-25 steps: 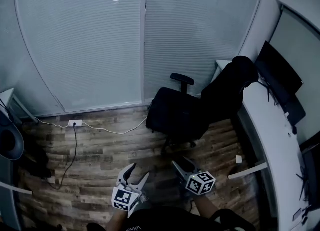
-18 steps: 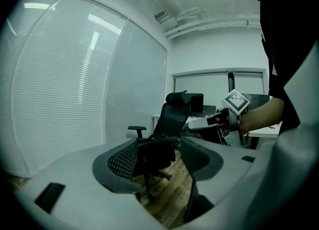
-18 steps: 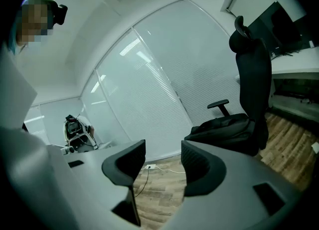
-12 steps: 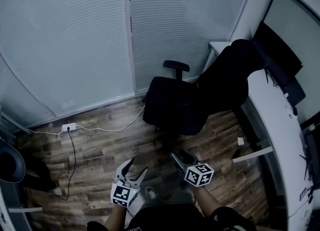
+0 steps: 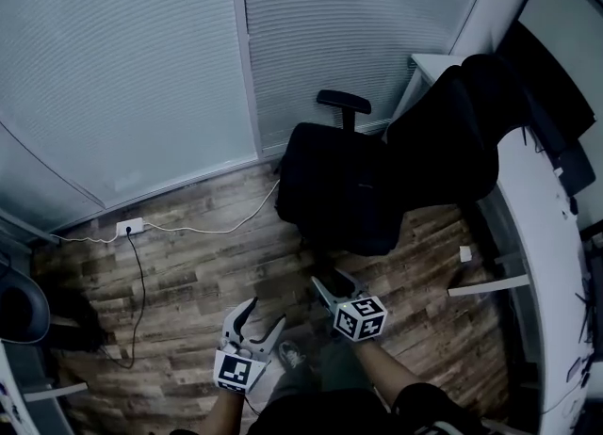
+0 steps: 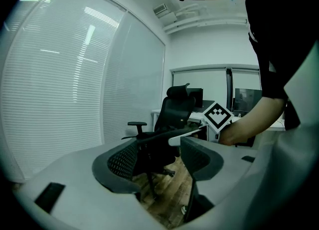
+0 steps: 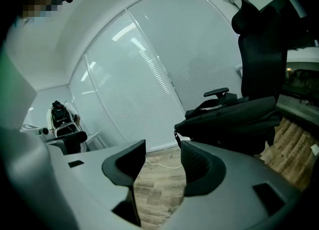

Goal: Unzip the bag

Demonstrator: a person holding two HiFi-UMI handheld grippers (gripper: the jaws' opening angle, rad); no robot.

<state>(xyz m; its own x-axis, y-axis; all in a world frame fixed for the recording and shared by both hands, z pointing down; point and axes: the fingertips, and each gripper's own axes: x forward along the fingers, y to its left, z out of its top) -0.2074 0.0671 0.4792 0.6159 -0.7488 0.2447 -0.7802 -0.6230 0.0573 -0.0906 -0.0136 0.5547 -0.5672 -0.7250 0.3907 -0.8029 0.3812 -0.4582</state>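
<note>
Black soft bag (image 5: 330, 184) lying flat on the seat of a black office chair (image 5: 443, 151), wood-plank floor (image 5: 188, 264) below, left gripper (image 5: 264, 315) and right gripper (image 5: 330, 287) held low and clear of it, both jaws just opened wide, empty.

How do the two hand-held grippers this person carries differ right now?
The right hand-held gripper reaches further forward, nearer the black bag on the chair; the left hand-held gripper sits further back. The left one's view frames the chair between its jaws; the right one's frames wood floor, the bag off to the side. Shared: both have just been opening their jaws, nothing between them, neither touching the bag.
</note>
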